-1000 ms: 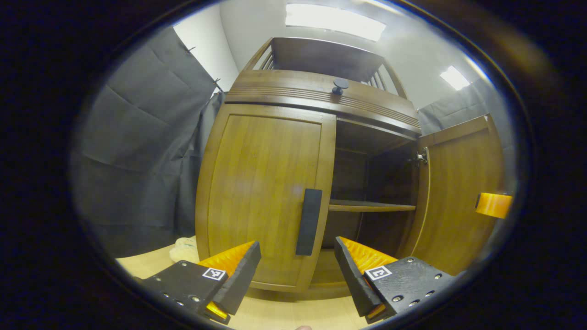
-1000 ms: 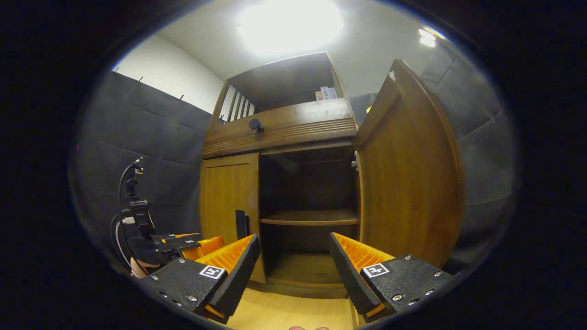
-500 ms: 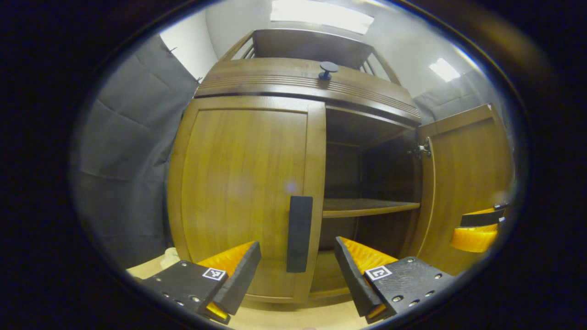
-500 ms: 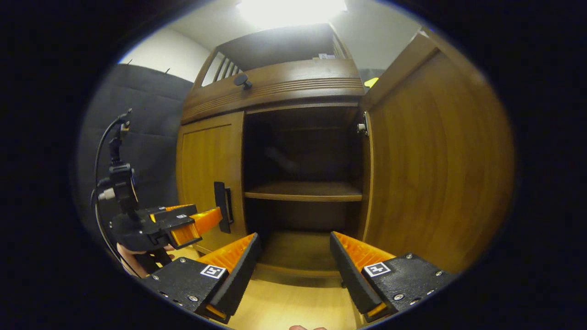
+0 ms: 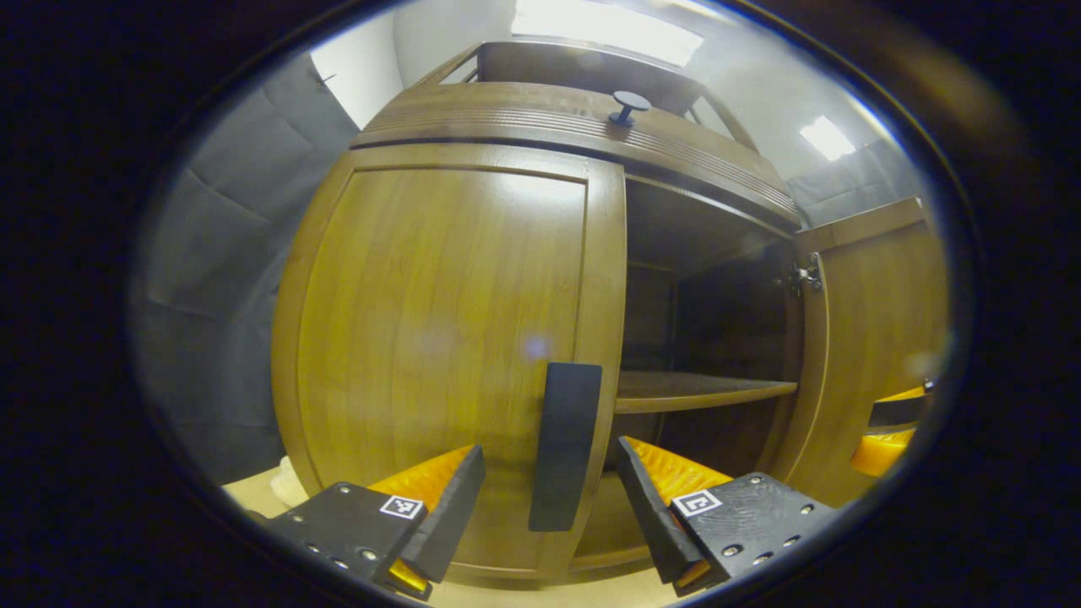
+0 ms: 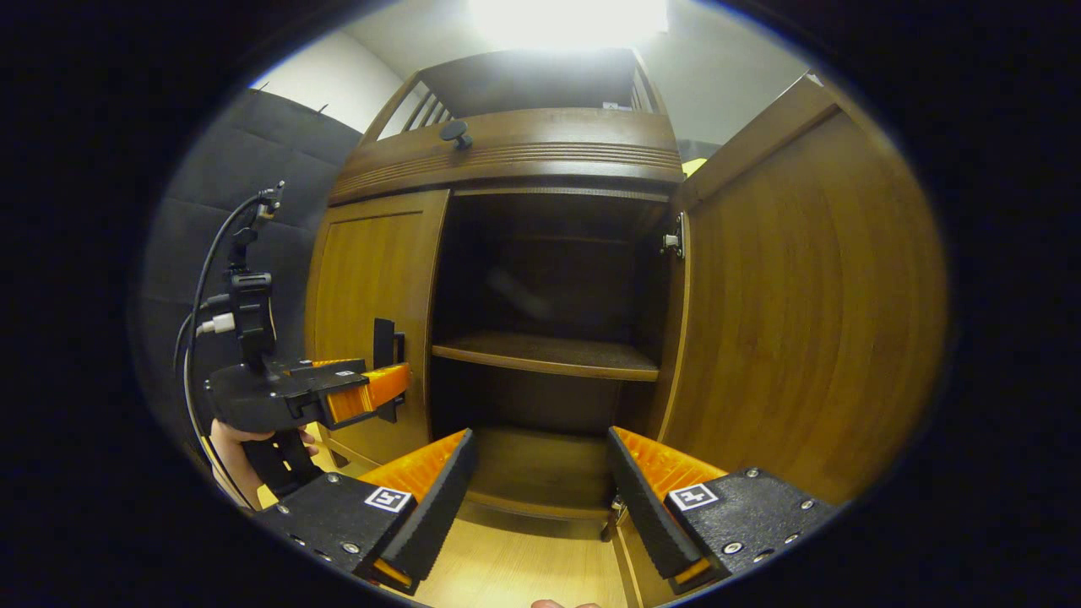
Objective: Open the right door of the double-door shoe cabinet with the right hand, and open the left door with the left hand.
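Shoe cabinet (image 6: 507, 160): right door (image 6: 802, 312) swung wide open, left door (image 5: 439, 338) closed. Left gripper (image 5: 549, 473): fingers spread either side of the dark door handle (image 5: 564, 443), gripping nothing. Right gripper (image 6: 540, 473): open, empty, facing the bare shelf (image 6: 549, 355).

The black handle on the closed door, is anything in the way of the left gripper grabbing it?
Nothing visible is. The left gripper is open, with the black handle of the left door straight ahead between its fingers.

Both views face the shoe cabinet (image 5: 524, 253) closely.
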Motion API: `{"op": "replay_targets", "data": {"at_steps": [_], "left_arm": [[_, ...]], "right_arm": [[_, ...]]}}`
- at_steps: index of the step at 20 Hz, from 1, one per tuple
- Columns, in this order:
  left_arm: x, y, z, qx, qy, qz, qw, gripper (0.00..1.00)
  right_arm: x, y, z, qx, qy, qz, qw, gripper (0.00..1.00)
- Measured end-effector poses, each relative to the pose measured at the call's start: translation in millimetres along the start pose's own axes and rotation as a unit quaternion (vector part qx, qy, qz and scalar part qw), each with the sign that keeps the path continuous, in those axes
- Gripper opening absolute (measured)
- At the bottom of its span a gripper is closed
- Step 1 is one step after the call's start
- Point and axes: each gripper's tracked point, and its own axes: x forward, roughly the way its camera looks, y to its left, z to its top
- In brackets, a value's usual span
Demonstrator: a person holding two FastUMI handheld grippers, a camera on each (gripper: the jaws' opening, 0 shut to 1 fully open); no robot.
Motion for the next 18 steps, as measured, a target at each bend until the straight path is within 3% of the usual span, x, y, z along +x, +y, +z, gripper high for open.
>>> {"op": "replay_targets", "data": {"at_steps": [2,5,6,7,8,11,12,13,14,18], "left_arm": [[1.8,-2.9,-1.7,-0.002,0.002,-0.007,1.000,0.97],[5.1,-2.1,-3.9,-0.004,0.007,0.000,1.000,0.68],[4.8,-3.4,-4.5,-0.002,0.010,-0.005,1.000,0.68],[4.3,0.6,-3.3,-0.006,0.007,0.001,1.000,0.76],[8.6,-2.7,-4.4,-0.014,0.005,0.000,1.000,0.46],[9.5,-5.7,-3.6,-0.019,0.005,0.001,1.000,0.46],[9.7,-8.1,-0.6,-0.011,0.003,-0.002,1.000,0.24],[9.6,-5.0,-2.7,-0.007,0.001,-0.001,1.000,0.37],[10.1,-1.7,-6.4,-0.003,0.007,-0.002,1.000,0.31],[3.0,-5.6,-8.3,-0.003,0.018,-0.014,1.000,0.24]], "right_arm": [[-4.4,3.5,0.5,-0.001,-0.003,0.001,1.000,0.95],[-7.4,4.0,1.3,0.000,-0.006,0.005,1.000,0.95],[-8.0,3.8,2.1,0.001,-0.007,0.006,1.000,0.95],[-7.4,2.4,1.5,0.002,-0.007,0.006,1.000,0.95],[-6.4,2.3,0.7,0.004,-0.007,0.007,1.000,0.95],[-5.5,0.3,0.7,0.009,-0.006,0.009,1.000,0.95],[-4.2,0.4,1.3,0.012,-0.006,0.008,1.000,0.95],[-4.4,0.4,2.1,0.015,-0.006,0.008,1.000,0.95],[-3.8,0.6,2.1,0.017,-0.007,0.010,1.000,0.95],[-5.7,1.1,5.1,0.019,-0.013,0.014,1.000,0.95]]}}
